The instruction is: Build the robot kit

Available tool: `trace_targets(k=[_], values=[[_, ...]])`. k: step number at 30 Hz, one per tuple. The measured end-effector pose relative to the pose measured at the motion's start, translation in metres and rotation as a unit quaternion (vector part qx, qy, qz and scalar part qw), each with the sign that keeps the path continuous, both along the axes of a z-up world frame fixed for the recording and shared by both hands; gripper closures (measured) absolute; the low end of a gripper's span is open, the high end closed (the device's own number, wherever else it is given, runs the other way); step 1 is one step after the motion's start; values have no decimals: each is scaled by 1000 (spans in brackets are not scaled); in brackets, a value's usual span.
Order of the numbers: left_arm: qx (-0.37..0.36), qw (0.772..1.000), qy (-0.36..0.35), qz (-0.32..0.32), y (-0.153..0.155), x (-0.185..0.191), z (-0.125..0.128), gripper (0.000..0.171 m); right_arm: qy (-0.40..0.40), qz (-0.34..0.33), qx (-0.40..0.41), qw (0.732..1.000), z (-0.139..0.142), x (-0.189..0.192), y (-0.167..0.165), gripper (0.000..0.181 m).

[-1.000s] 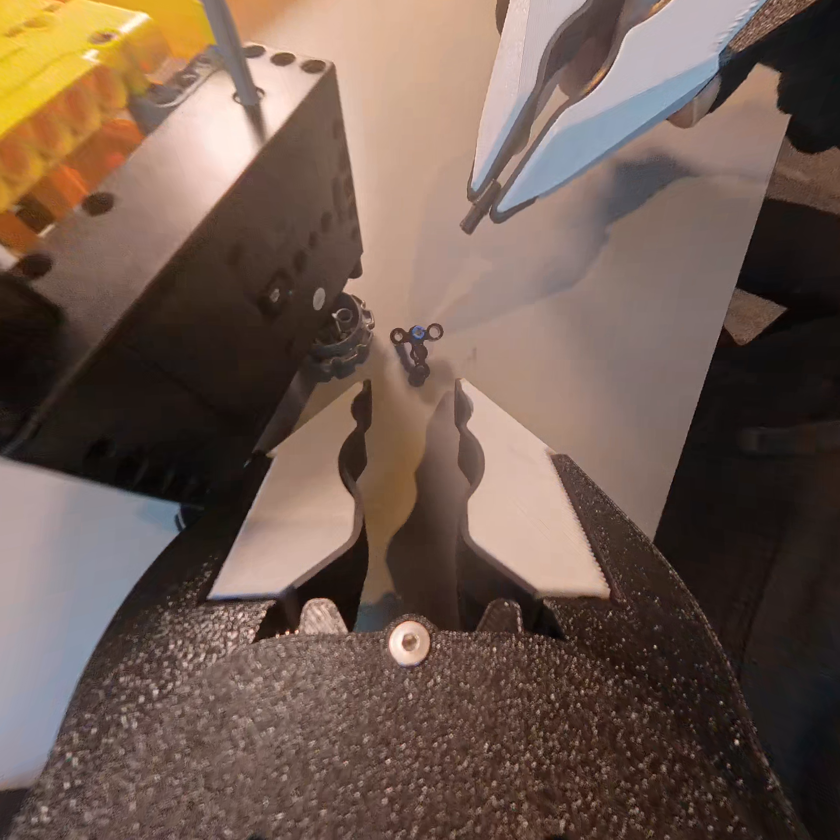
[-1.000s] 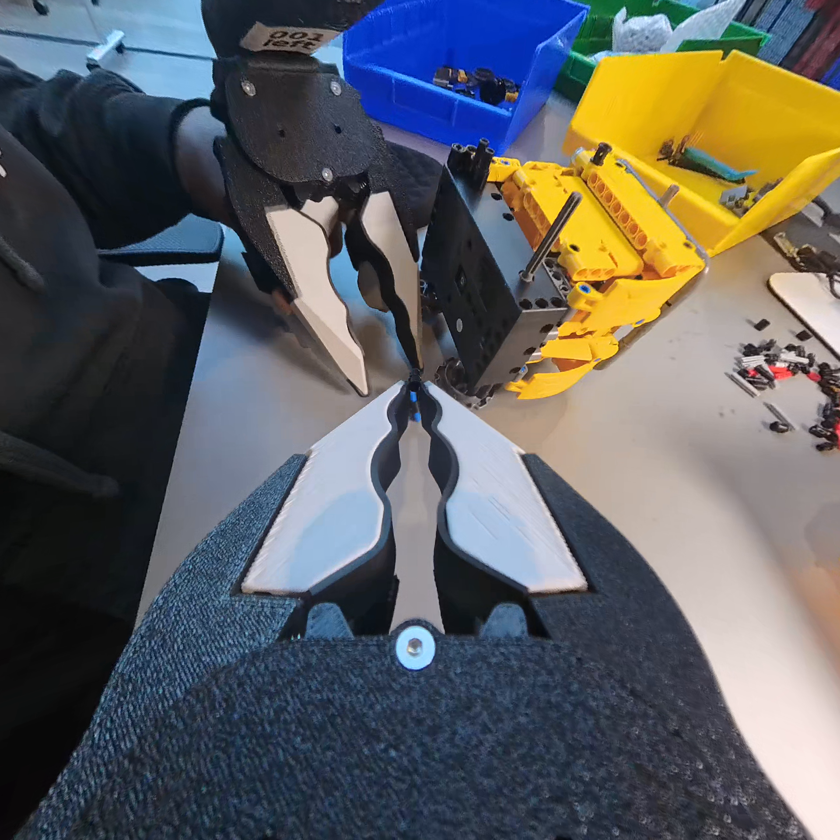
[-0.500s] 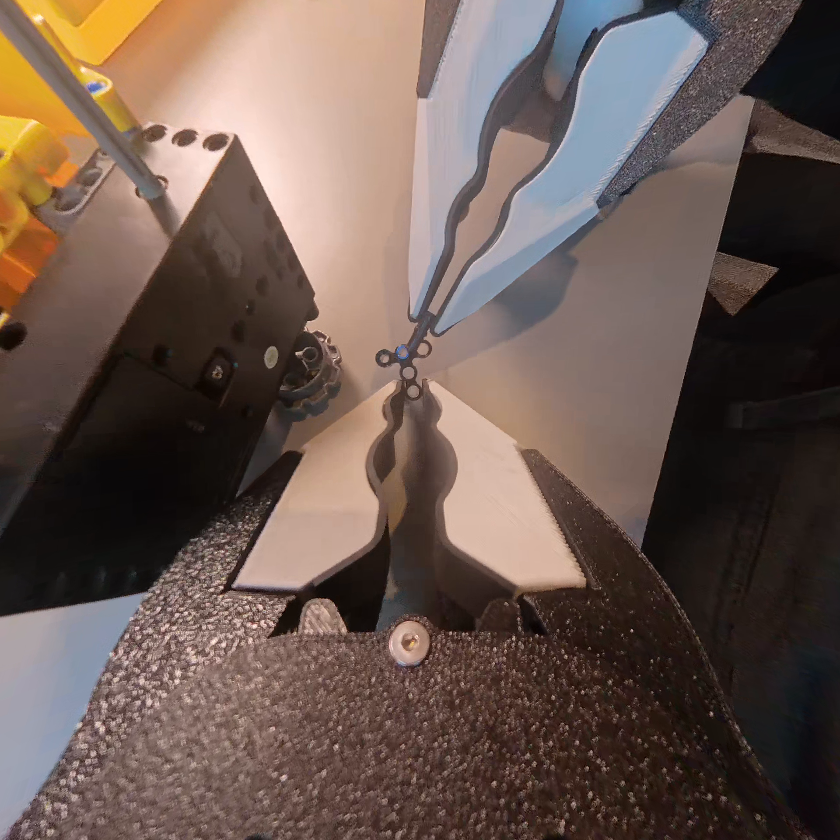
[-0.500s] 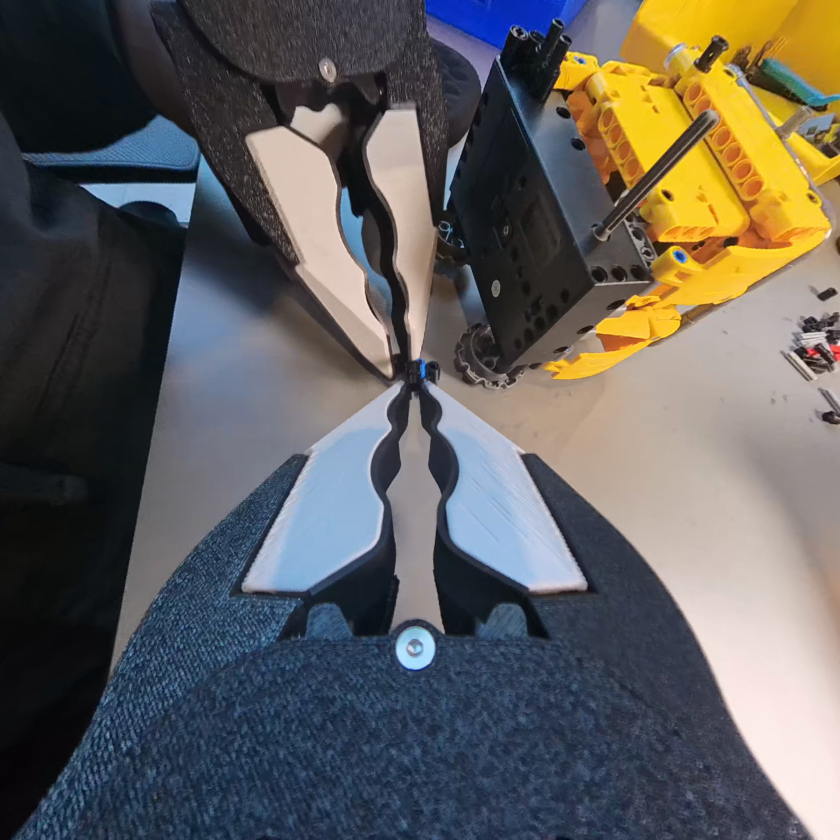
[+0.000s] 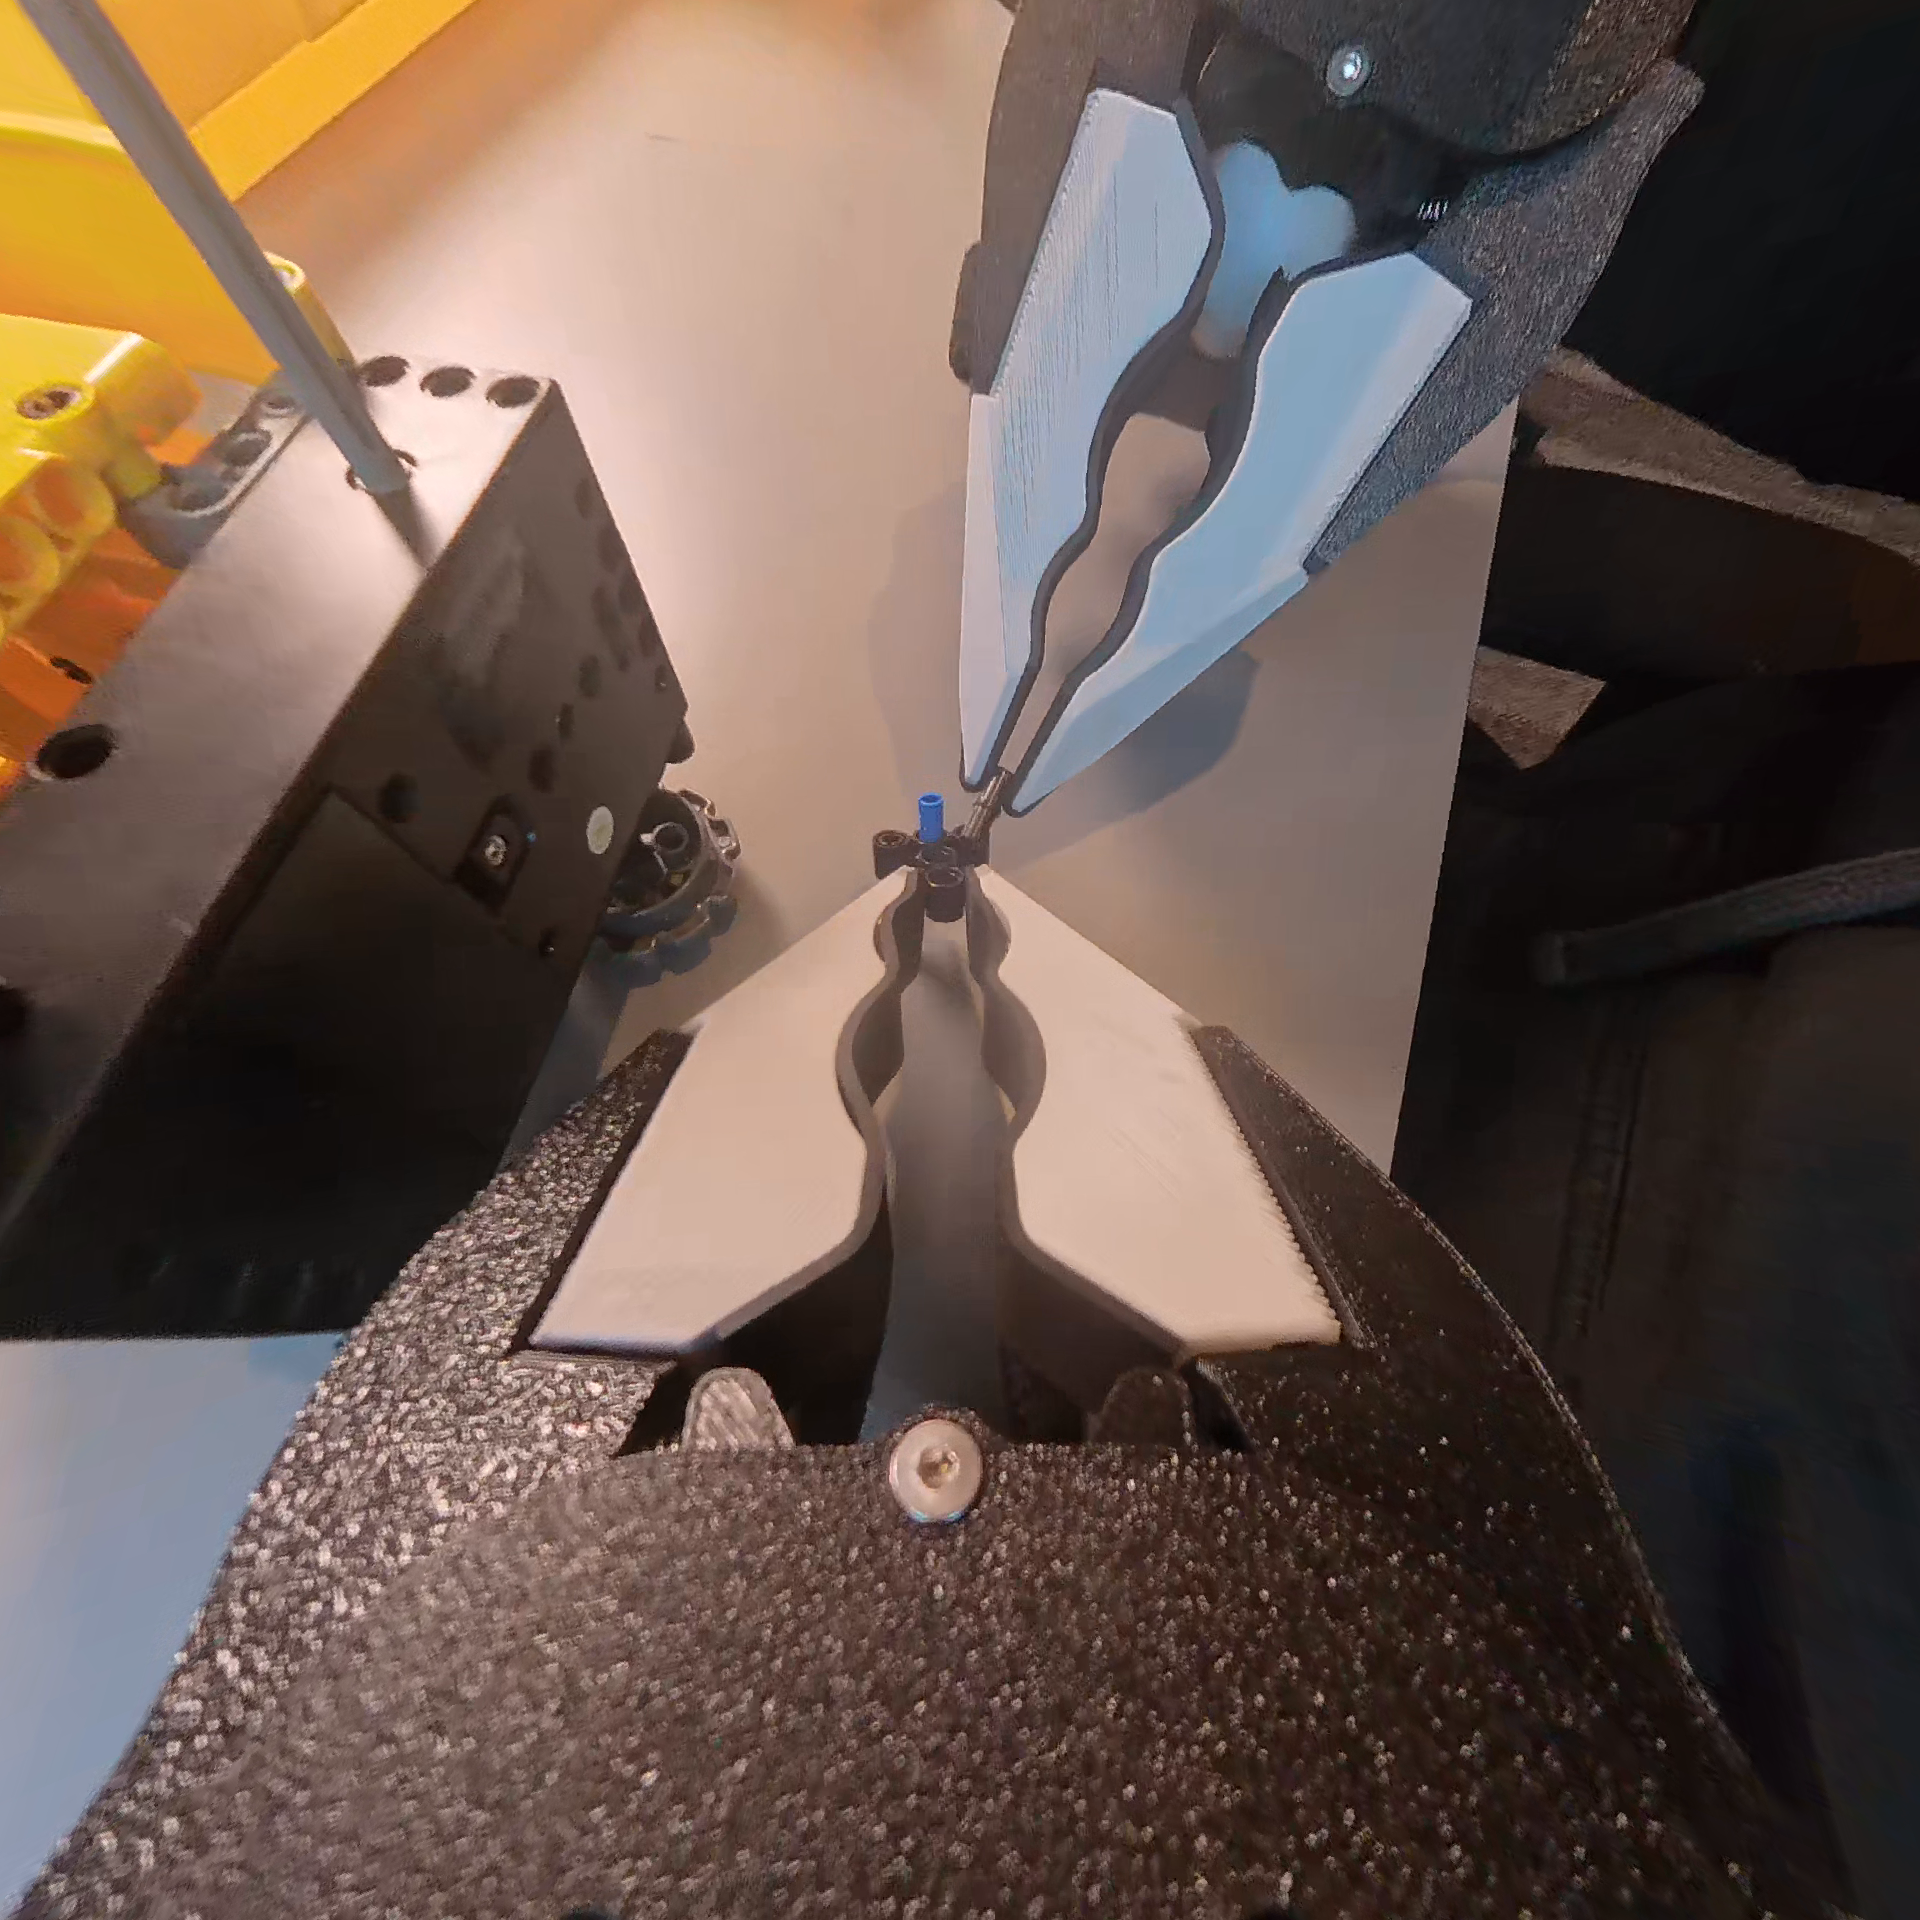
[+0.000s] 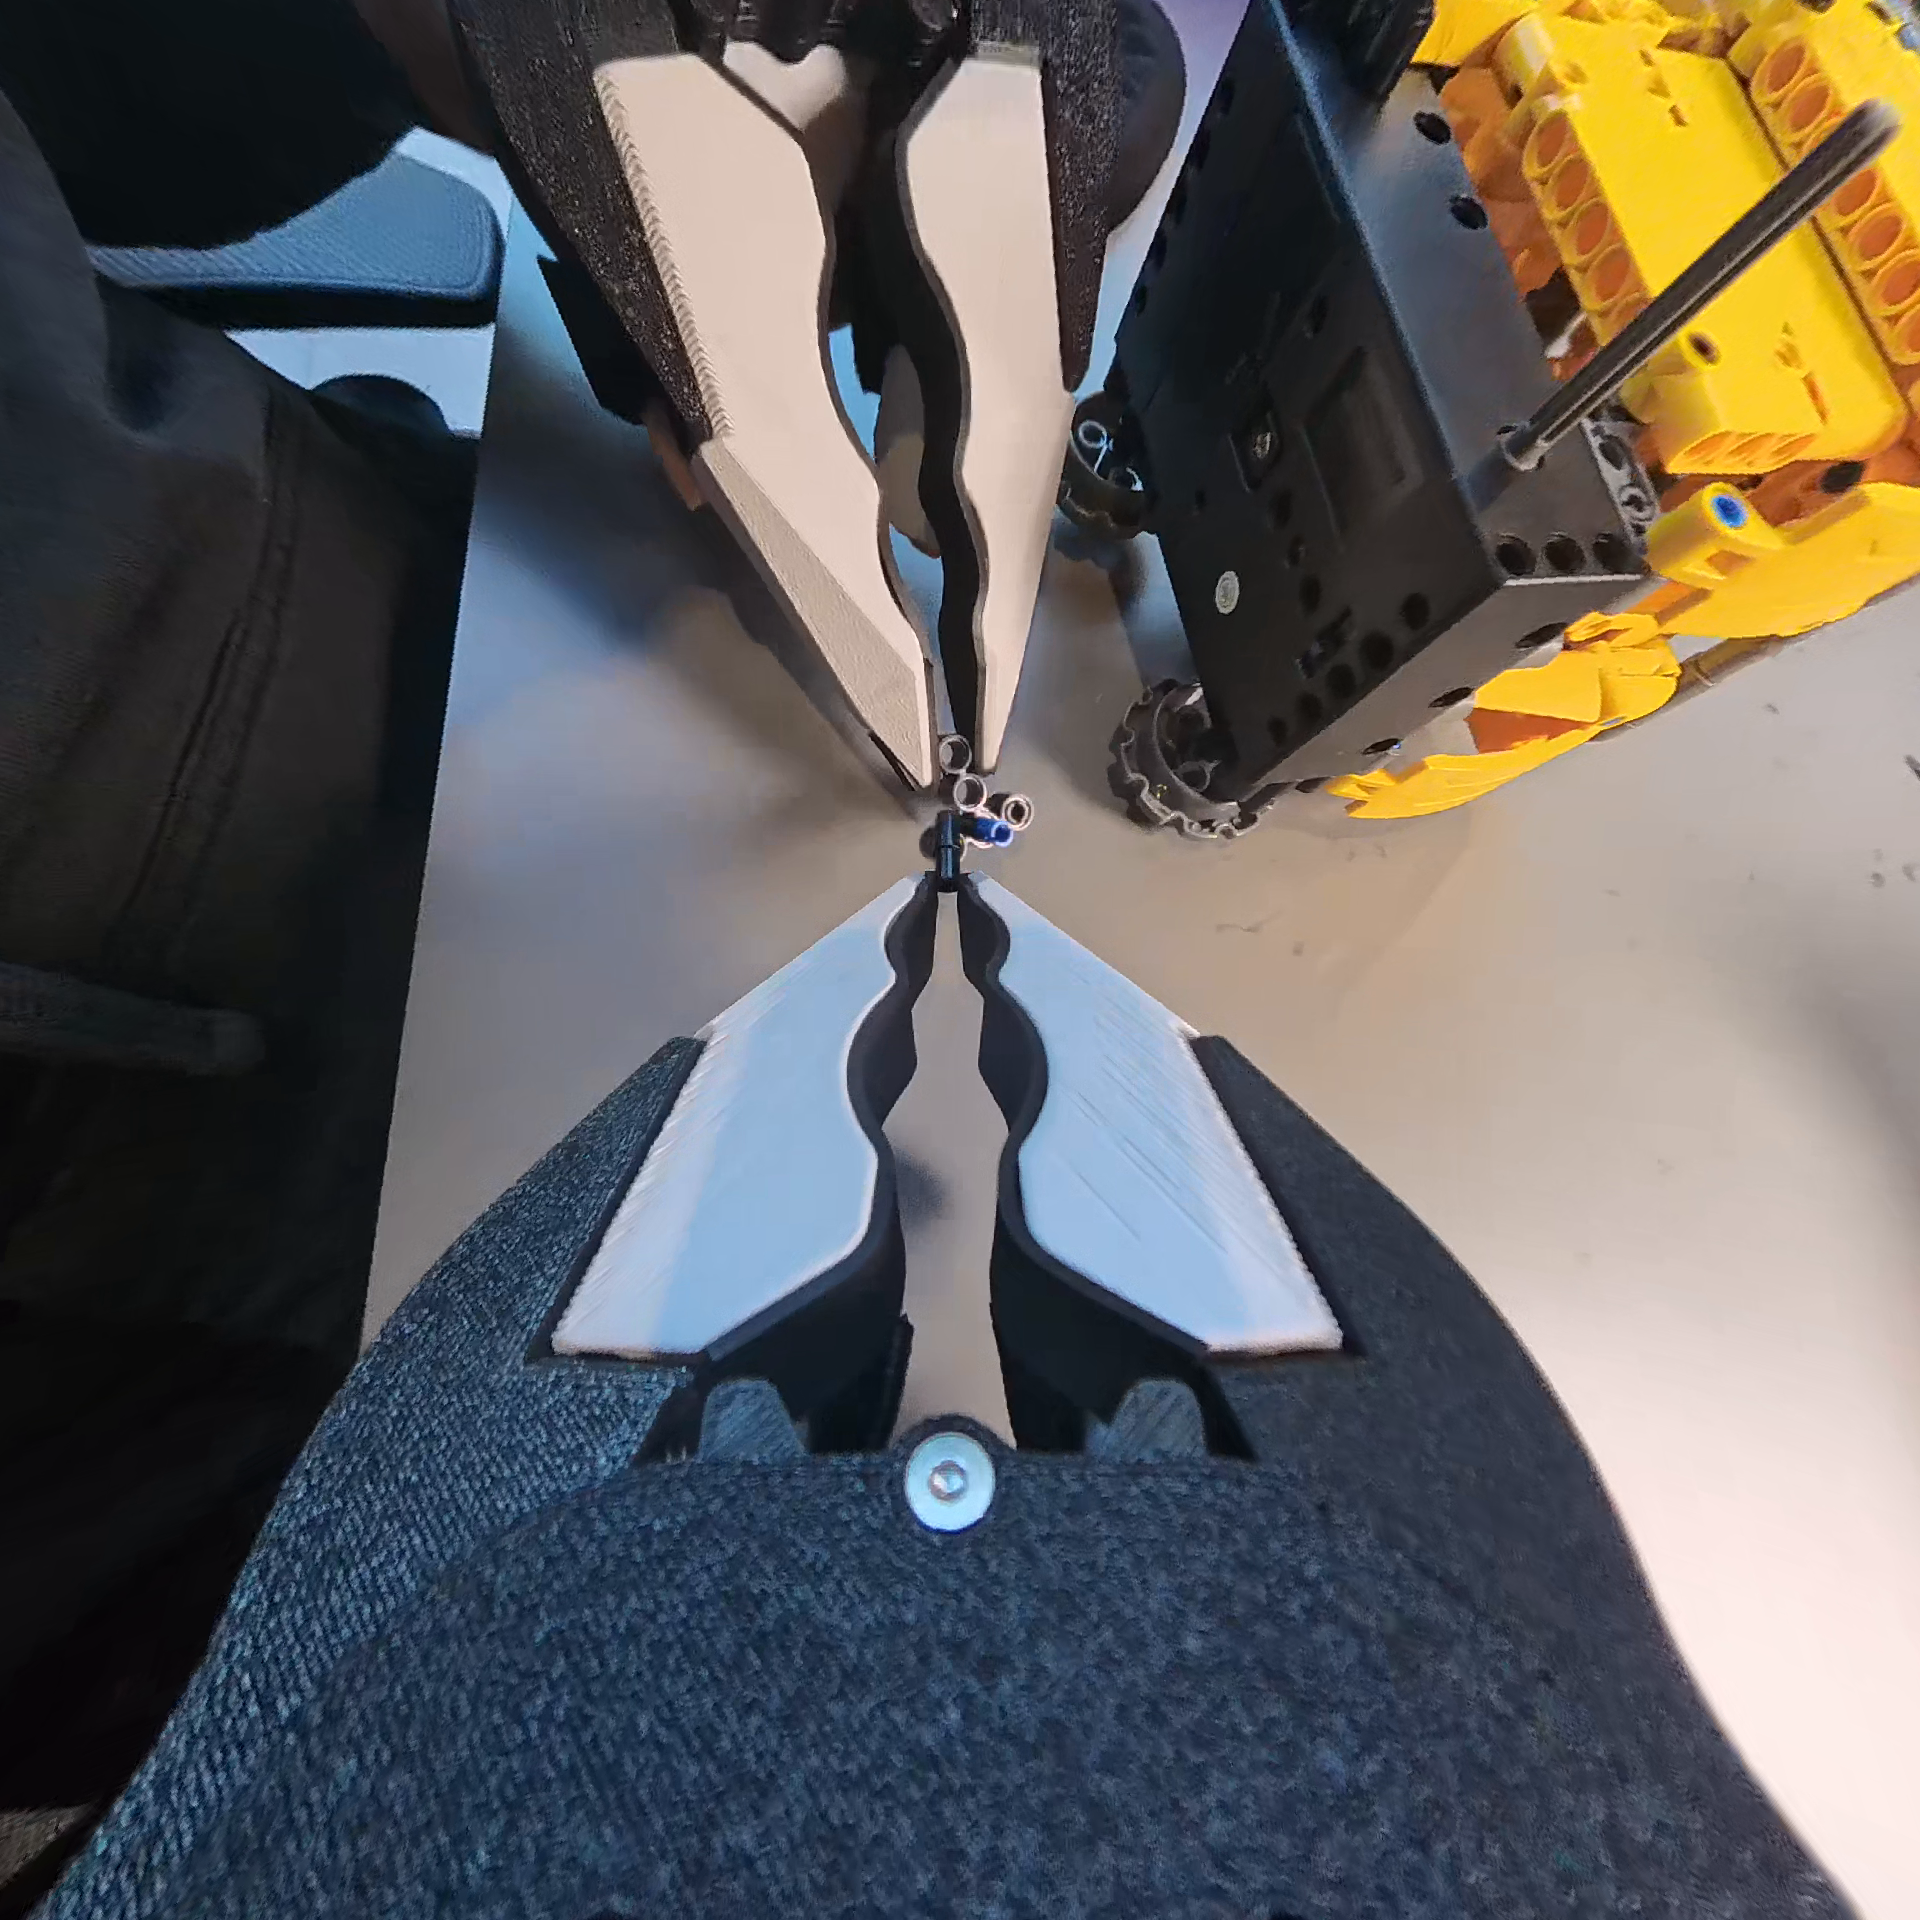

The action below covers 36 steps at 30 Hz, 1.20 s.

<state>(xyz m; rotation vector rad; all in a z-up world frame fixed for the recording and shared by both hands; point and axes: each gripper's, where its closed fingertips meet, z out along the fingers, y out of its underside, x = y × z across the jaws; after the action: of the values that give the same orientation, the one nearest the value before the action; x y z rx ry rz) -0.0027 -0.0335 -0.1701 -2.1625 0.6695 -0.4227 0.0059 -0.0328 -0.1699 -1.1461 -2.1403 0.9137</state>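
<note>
The small black connector piece (image 5: 928,854), with a blue pin (image 5: 929,810) standing in it, sits at frame centre, its stem pinched between the left gripper (image 5: 940,896) tips. From the upper right, the right gripper (image 5: 995,792) clamps a black pin (image 5: 980,814) touching the connector's end. The black block (image 5: 343,727) lies left, beyond.

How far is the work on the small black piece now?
Done: a blue pin sits in the small black piece, gripped by the left claw. In hand: the right claw presses a black pin against it. Whether it is seated cannot be told.
</note>
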Motion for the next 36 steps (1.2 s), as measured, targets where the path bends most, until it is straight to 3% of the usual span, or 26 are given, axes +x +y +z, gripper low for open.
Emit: trace_targets(k=[7,12,22,31,36], values=[[-15,999,38,-22,-4,-1,-7,166,-49,21,43,998,-6,15,13,177],[-8,998,46,-28,1,2,-7,161,-33,31,30,999,2,9,10,177],[39,997,4,-66,-14,15,14,159,16,53,-8,998,17,4,-8,177],[80,993,-12,-88,-19,24,28,169,52,74,-27,996,34,8,-18,177],[91,990,-41,-100,-24,29,36,170,77,81,-80,990,45,12,-25,175]])
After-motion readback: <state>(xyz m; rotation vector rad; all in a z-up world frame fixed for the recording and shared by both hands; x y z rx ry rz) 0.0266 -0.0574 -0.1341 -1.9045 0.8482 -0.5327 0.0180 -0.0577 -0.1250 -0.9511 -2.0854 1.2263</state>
